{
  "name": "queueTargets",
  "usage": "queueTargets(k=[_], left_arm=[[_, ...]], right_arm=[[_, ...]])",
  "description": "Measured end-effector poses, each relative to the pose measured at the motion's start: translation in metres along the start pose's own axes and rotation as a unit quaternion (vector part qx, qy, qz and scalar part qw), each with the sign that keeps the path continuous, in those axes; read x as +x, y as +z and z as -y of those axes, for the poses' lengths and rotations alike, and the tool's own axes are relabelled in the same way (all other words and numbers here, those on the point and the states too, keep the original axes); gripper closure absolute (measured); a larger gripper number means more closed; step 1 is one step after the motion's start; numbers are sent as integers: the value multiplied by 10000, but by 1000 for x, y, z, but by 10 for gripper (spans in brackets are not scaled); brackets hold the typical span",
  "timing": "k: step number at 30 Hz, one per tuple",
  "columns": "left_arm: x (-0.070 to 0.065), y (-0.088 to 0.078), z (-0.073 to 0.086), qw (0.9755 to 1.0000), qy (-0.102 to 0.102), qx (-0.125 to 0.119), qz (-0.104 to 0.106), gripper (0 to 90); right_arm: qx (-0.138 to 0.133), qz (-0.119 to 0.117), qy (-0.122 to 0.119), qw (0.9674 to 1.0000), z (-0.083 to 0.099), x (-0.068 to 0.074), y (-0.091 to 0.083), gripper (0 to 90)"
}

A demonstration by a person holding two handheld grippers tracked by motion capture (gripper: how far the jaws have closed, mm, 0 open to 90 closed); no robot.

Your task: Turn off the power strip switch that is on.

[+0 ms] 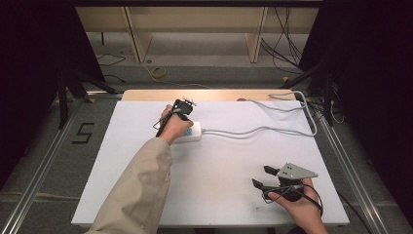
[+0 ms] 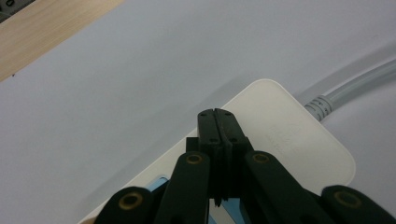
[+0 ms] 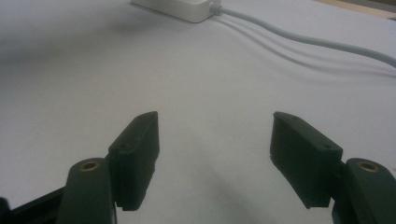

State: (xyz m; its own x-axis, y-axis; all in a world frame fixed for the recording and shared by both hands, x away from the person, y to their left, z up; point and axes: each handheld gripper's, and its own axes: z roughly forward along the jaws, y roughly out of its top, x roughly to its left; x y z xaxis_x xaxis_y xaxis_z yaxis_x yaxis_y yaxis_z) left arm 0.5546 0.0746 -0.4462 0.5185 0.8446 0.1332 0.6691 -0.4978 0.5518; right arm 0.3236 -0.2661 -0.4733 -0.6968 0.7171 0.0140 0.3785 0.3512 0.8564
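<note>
A broad white rectangular worktop (image 1: 146, 185) with a pale wooden strip along its far edge carried everything. Across its far right part ran a long grey round cable (image 1: 258, 130), looping back from the right edge to the white rectangular plastic power strip (image 1: 194, 132), which lay left of centre in the far half of the worktop. A person's left arm in a beige sleeve (image 1: 141, 190) reached up from the near edge to that strip. The left hand-held gripper (image 1: 181, 113) stood over the strip with its black jaws clenched together, nothing between them, their tips above the strip's white top (image 2: 299, 135). The right hand-held gripper (image 1: 265, 176) rested at the near right of the worktop, well apart from the strip, its jaws spread wide and released over bare surface.
</note>
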Motion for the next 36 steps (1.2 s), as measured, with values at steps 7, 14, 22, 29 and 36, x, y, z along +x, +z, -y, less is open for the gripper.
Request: queueTargets(k=[7,14,22,29,36], left_arm=[[0,0,0,10000,37,16,-11,897],[3,0,0,10000,-23,15,54,897],[1,0,0,10000,-55,31,24,897],[0,1,-1,10000,-46,77,-7,899],[-2,1,-2,9999,48,103,-77,899]], right_arm=[[9,8,-7,10000,0,0,0,339],[10,1,-12,10000,0,0,0,339],[21,10,-5,10000,0,1,0,339],[25,10,-16,10000,0,0,0,338],[23,12,-1,10000,0,1,1,338]])
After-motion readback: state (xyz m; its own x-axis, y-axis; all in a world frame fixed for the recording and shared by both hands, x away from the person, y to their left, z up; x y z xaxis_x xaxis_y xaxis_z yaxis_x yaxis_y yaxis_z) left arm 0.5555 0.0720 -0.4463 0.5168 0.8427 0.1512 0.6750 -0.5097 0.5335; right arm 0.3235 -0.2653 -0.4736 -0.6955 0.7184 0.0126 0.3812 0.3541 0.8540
